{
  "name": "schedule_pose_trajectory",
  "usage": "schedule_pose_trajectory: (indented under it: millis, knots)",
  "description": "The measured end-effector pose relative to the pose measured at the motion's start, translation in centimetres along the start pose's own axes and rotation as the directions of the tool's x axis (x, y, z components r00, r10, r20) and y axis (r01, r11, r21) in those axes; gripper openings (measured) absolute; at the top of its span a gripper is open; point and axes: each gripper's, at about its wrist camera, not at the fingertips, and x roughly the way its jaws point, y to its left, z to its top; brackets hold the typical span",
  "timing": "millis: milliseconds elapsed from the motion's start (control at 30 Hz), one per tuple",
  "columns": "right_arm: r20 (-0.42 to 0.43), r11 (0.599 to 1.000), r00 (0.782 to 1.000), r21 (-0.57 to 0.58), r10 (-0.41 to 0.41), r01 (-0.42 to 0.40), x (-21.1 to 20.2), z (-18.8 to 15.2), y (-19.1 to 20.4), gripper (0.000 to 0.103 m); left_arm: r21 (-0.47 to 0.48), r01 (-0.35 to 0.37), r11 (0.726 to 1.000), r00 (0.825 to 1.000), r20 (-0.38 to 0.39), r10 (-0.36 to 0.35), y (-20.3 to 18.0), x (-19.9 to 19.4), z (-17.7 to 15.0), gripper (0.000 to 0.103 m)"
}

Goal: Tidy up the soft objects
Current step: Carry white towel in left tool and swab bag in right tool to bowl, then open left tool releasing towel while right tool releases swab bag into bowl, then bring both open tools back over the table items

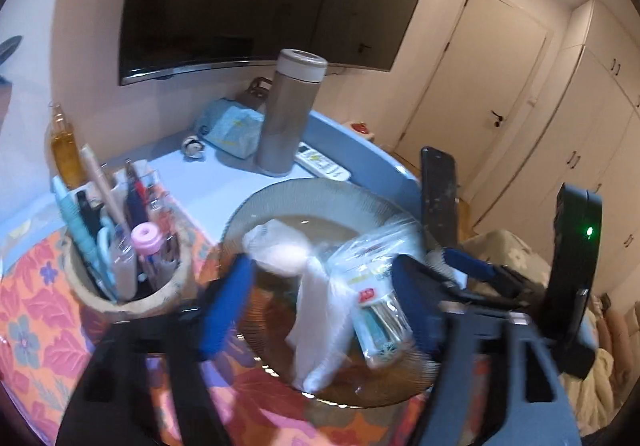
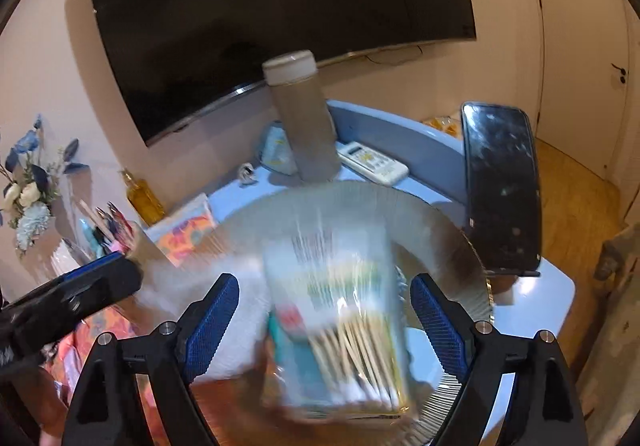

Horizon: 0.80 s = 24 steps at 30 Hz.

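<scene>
A ribbed glass plate point(image 1: 280, 198) sits on the blue desk. In it lie white soft pads point(image 1: 316, 306) and a clear bag of cotton swabs point(image 1: 376, 306). My left gripper point(image 1: 320, 298) is open, its blue pads on either side of the white pads, just above the plate. My right gripper point(image 2: 324, 318) is open over the same plate point(image 2: 448, 230), with the bag of cotton swabs point(image 2: 340, 326) between its fingers, untouched. The white pads point(image 2: 244, 326) lie left of the bag. The right gripper point(image 1: 452, 270) also shows in the left wrist view, and the left gripper point(image 2: 72, 298) in the right wrist view.
A tall grey thermos point(image 1: 288, 114) stands behind the plate, next to a white remote point(image 1: 322, 164) and a blue tissue pack point(image 1: 232, 130). A holder full of pens point(image 1: 120, 262) is left of the plate. A phone point(image 2: 500, 186) stands upright at the right. A floral mat point(image 1: 36, 310) covers the near desk.
</scene>
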Motion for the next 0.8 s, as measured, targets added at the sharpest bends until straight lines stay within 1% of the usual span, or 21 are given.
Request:
schedule_pose_trajectory:
  millis: [67,133,233,300,367,433,533,600,633,667,700,733,767,800]
  knots:
    - [-0.024,1.0,1.0,-0.007,-0.003,0.002,0.3,-0.1,-0.5,0.087,0.001,-0.005,1.0,1.0,0.0,0.005,0.1,-0.6,-0.5,0.083]
    - [-0.02,1.0,1.0,-0.003,-0.015,0.015,-0.2,-0.4,-0.9,0.087,0.004,-0.013,1.0,1.0,-0.002,0.013,0.3,-1.7,-1.0,0.083]
    - [-0.003,1.0,1.0,-0.002,0.017,-0.017,-1.3,-0.6,-0.8,0.087,0.006,-0.044,0.999,0.999,0.019,0.044,0.8,-3.9,-1.4,0.083]
    - [0.016,0.999,0.999,-0.008,0.042,-0.042,-2.2,-0.6,-0.2,0.087,0.007,-0.088,0.996,0.996,0.035,0.087,1.4,-6.0,-1.9,0.083]
    - [0.037,0.996,0.996,-0.025,0.082,-0.081,-3.2,-0.4,0.9,0.087,-0.008,-0.135,0.991,0.989,0.061,0.135,2.4,-8.7,-2.4,0.084]
    - [0.047,0.991,0.991,-0.049,0.124,-0.122,-4.2,-0.5,2.8,0.087,-0.029,-0.184,0.982,0.978,0.09,0.186,3.2,-11.6,-2.7,0.083]
    - [0.052,0.974,0.977,-0.106,0.206,-0.2,-5.6,-1.0,6.3,0.087,-0.042,-0.275,0.961,0.951,0.138,0.278,4.2,-16.9,-3.6,0.083]
    - [0.058,0.957,0.964,-0.144,0.261,-0.251,-6.5,-1.7,8.9,0.087,-0.038,-0.348,0.937,0.921,0.171,0.349,4.8,-20.9,-4.1,0.084]
    - [0.053,0.945,0.954,-0.169,0.294,-0.281,-6.8,-2.3,10.6,0.087,-0.037,-0.394,0.918,0.901,0.184,0.394,5.0,-22.8,-4.1,0.084]
    - [0.045,0.933,0.947,-0.19,0.318,-0.304,-6.9,-2.8,11.9,0.087,-0.044,-0.457,0.888,0.868,0.197,0.456,5.3,-25.2,-4.2,0.084]
    - [0.025,0.916,0.937,-0.221,0.349,-0.335,-7.0,-3.6,14.0,0.087,-0.059,-0.517,0.854,0.83,0.208,0.517,5.6,-27.3,-4.1,0.085]
    - [0.011,0.907,0.933,-0.237,0.36,-0.348,-7.0,-4.2,15.1,0.087,-0.075,-0.557,0.827,0.801,0.215,0.559,5.9,-29.0,-4.1,0.085]
    - [-0.011,0.894,0.927,-0.259,0.376,-0.366,-6.9,-4.9,16.7,0.087,-0.098,-0.598,0.795,0.766,0.221,0.604,6.3,-31.1,-4.2,0.085]
    - [-0.033,0.879,0.918,-0.278,0.394,-0.387,-6.8,-5.6,18.3,0.087,-0.117,-0.624,0.773,0.742,0.222,0.633,6.7,-32.9,-4.5,0.085]
